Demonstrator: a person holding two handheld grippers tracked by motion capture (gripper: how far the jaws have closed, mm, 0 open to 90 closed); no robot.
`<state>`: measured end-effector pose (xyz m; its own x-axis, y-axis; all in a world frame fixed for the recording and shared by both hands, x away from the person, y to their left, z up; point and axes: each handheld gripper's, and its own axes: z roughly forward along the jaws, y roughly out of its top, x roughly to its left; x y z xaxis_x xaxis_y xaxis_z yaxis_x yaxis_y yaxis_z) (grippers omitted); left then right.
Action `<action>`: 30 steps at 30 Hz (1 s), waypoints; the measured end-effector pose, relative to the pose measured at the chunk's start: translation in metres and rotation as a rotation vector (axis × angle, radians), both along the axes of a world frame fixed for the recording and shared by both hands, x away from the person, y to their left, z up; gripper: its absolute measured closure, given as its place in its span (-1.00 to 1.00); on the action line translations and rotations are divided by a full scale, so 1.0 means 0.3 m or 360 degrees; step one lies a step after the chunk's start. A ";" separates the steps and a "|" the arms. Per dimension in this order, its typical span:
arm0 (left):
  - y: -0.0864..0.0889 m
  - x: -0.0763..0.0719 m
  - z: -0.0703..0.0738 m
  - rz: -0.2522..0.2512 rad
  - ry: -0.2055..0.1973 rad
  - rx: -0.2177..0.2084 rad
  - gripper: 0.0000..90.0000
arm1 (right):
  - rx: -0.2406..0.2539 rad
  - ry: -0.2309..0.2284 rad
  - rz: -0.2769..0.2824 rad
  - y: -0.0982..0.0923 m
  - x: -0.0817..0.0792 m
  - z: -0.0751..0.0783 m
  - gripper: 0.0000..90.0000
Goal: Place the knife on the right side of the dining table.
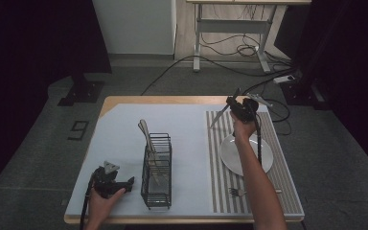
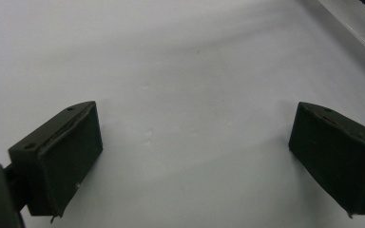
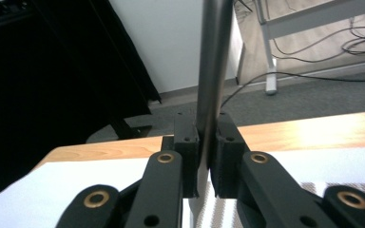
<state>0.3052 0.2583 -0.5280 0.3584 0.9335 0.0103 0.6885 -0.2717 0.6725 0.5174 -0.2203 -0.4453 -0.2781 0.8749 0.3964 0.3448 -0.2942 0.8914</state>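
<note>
The right gripper [image 1: 234,106] is clamped on a knife [image 1: 219,116], held above the mat [image 1: 287,184] near the desk's far edge. It likely goes beside the plate [image 1: 264,155], lowered flat before release. The left gripper [image 1: 127,184] rests wide open and empty near the front-left corner.

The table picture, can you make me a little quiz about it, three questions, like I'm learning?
1. True or false: the left hand-held gripper is shut on something.
2. What does the right hand-held gripper hold: A a knife, B the plate, C a cup?
3. Where does the fork lie?

Key: 1 false, its jaws stand open over the white mat. 2 A. 3 On the striped placemat, near the plate.
</note>
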 end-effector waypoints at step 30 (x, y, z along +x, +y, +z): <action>0.000 0.000 0.000 -0.0001 0.0000 0.0003 -0.93 | -0.0024 0.0125 -0.0101 -0.143 -0.016 -0.076 0.66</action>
<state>0.3052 0.2583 -0.5279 0.3591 0.9332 0.0119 0.6882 -0.2734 0.6720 0.5127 -0.2632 -0.4682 -0.1905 0.8959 0.4013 0.3949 -0.3044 0.8669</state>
